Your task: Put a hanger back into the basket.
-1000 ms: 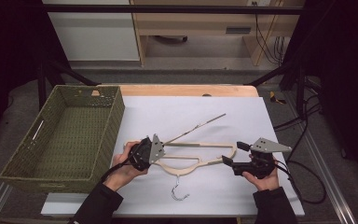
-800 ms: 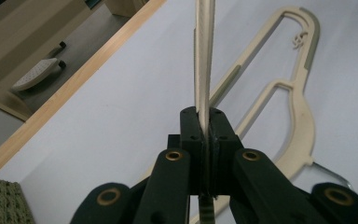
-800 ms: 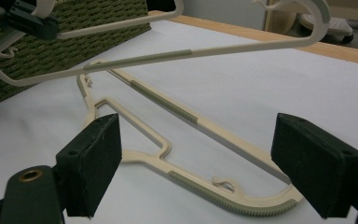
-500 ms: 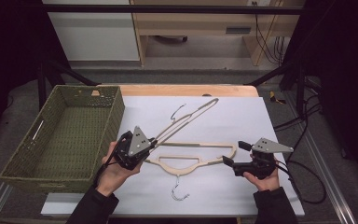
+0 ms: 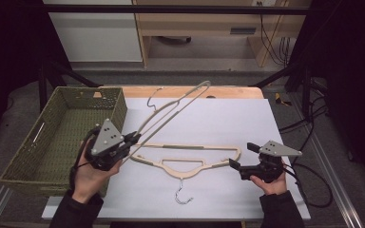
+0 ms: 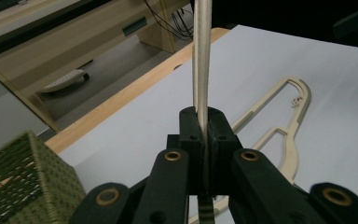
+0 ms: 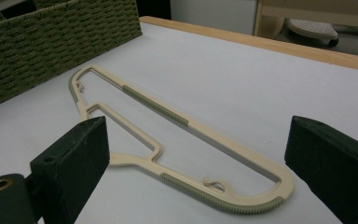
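Two cream plastic coat hangers with metal hooks. The lifted cream hanger point(image 5: 173, 111) sits left of centre in the high view, tilted, its far end raised toward the upper middle of the frame and its hook at the top by the table's wooden edge. Its lower end is clamped in the left gripper point(image 5: 132, 139); in the left gripper view the jaws are together on the hanger's thin bar point(image 6: 201, 60), which runs straight up the frame.

The flat cream hanger point(image 5: 187, 156) lies on the white table top point(image 5: 228, 118) at centre frame, hook toward the bottom edge. Its right end is just beside the right gripper point(image 5: 234, 165), lower right. That gripper's jaws stand wide apart and have just been opening; in the right gripper view the flat hanger's rounded end point(image 7: 261, 196) lies between them, pads not touching it.

One container: a green woven rectangular basket point(image 5: 24, 161) at the left of the high view, on the table's left edge. I can't make out the contents for sure; only faint pale marks show inside.

Count: two hangers, one basket, two grippers.
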